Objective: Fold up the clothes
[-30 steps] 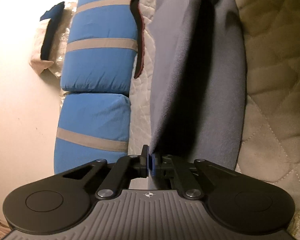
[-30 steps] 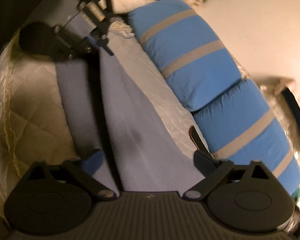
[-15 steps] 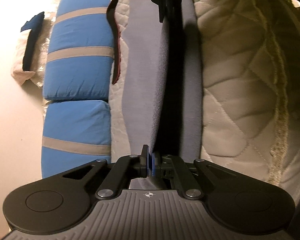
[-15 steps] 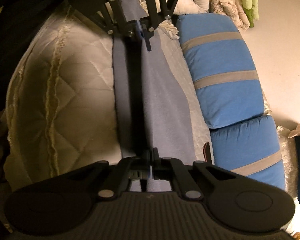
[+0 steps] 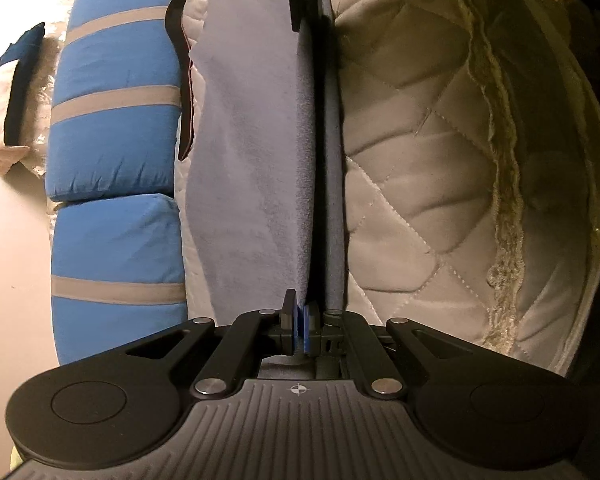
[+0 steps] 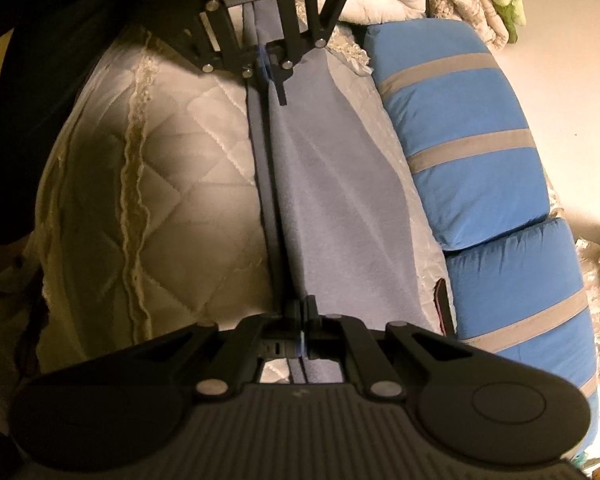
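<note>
The grey-blue fleece garment (image 5: 256,152) hangs taut lengthwise above the quilted bed (image 5: 420,184), one end clenched in the left hand-held gripper (image 5: 300,320), the opposite end in the right hand-held gripper (image 6: 303,312).

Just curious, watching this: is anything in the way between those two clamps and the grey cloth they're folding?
Nothing visible. The left hand-held gripper and right hand-held gripper are each already shut on the grey cloth, at opposite ends.
</note>
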